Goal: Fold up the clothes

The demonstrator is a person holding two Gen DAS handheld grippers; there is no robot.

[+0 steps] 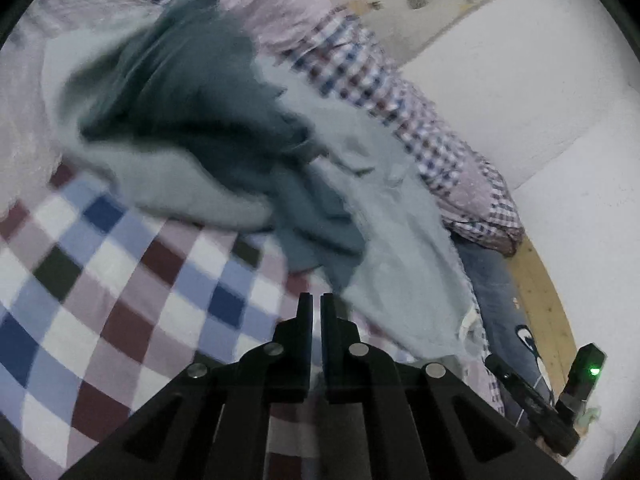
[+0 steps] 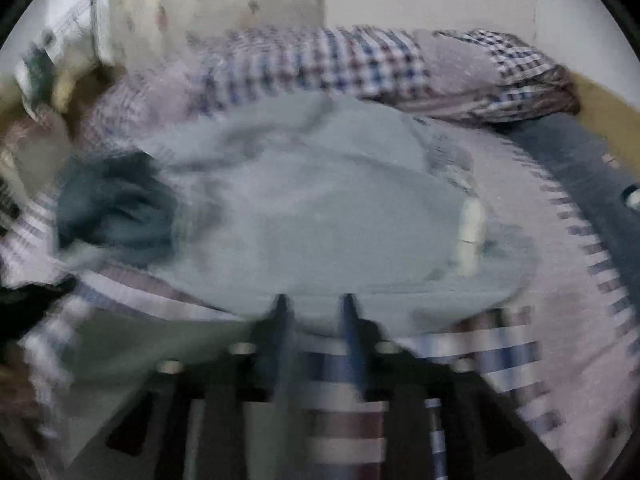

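A pale grey-blue garment [image 1: 384,216] lies crumpled on the checked bedsheet [image 1: 120,280], its dark teal inside [image 1: 192,92] turned outward. My left gripper [image 1: 316,300] hovers just short of the garment's near edge, jaws almost together and nothing seen between them. In the blurred right wrist view the same garment [image 2: 320,208] lies spread out, with a teal bunch [image 2: 116,208] at its left and a white label [image 2: 472,232] at its right. My right gripper [image 2: 314,300] is open, its fingertips at the garment's near hem. The right gripper's body [image 1: 560,412] shows at lower right of the left wrist view.
A bunched plaid quilt [image 1: 440,128] runs behind the garment, also seen as the plaid quilt [image 2: 340,64] in the right wrist view. Blue jeans [image 1: 500,300] lie by the wooden bed edge [image 1: 540,300]. A white wall [image 1: 500,80] stands beyond. Loose items [image 2: 40,80] crowd the far left.
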